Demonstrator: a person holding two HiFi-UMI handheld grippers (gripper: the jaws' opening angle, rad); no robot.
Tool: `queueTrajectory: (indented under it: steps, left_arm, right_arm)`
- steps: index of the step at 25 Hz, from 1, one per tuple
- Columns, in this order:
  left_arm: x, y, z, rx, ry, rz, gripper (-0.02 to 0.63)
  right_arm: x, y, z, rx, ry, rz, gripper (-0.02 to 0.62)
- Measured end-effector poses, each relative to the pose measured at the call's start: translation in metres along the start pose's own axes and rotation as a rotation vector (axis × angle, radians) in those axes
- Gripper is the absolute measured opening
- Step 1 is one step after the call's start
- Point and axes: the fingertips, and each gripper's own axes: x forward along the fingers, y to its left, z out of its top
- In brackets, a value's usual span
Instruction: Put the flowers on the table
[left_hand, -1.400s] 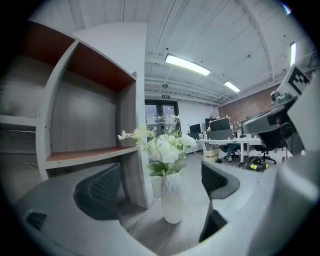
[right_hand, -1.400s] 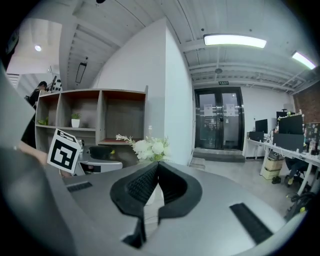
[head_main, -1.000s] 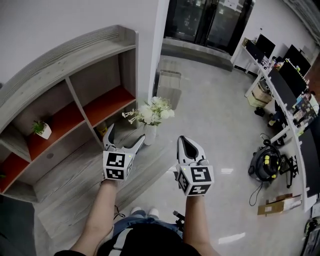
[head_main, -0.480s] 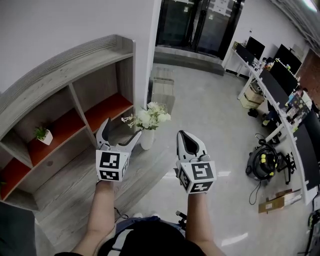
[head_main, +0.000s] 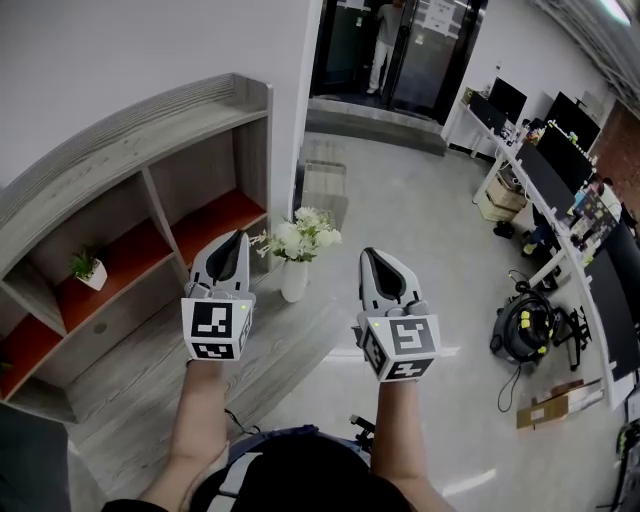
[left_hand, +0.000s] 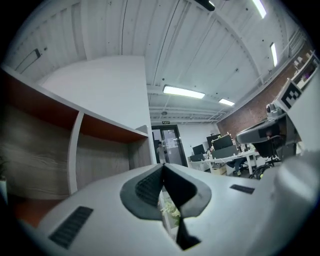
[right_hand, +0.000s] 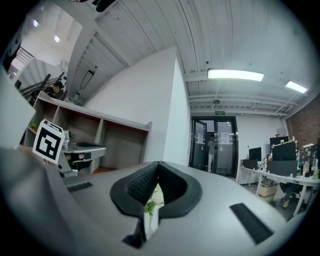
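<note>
Two grippers, both pinched closed and empty: left gripper (head_main: 234, 240) has just snapped shut, right gripper (head_main: 371, 256) unchanged. So nothing holds the white flowers in white ceramic vase (head_main: 296, 252), standing on the grey wood-grain platform (head_main: 140, 345) between them. Forearms are stretched forward, raised above the vase.

Ceiling strips (right_hand: 235, 75) shine bright; fisheye edges bend, perhaps blurred.

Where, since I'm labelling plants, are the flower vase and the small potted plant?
flower vase (head_main: 293, 282): head view, on the white vase body.
small potted plant (head_main: 90, 275): head view, on its white pot.
</note>
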Motion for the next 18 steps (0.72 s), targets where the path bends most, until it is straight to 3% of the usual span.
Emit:
queueTrajectory:
  steps: [5, 18]
  left_arm:
    - [-0.004, 0.001, 0.007, 0.044, -0.02, -0.004, 0.012]
    - [-0.012, 0.002, 0.016, 0.043, -0.038, 0.001, 0.012]
  right_arm:
    - [-0.001, 0.004, 0.004, -0.027, -0.013, -0.002, 0.015]
    - [-0.007, 0.004, 0.007, -0.033, -0.028, 0.004, 0.015]
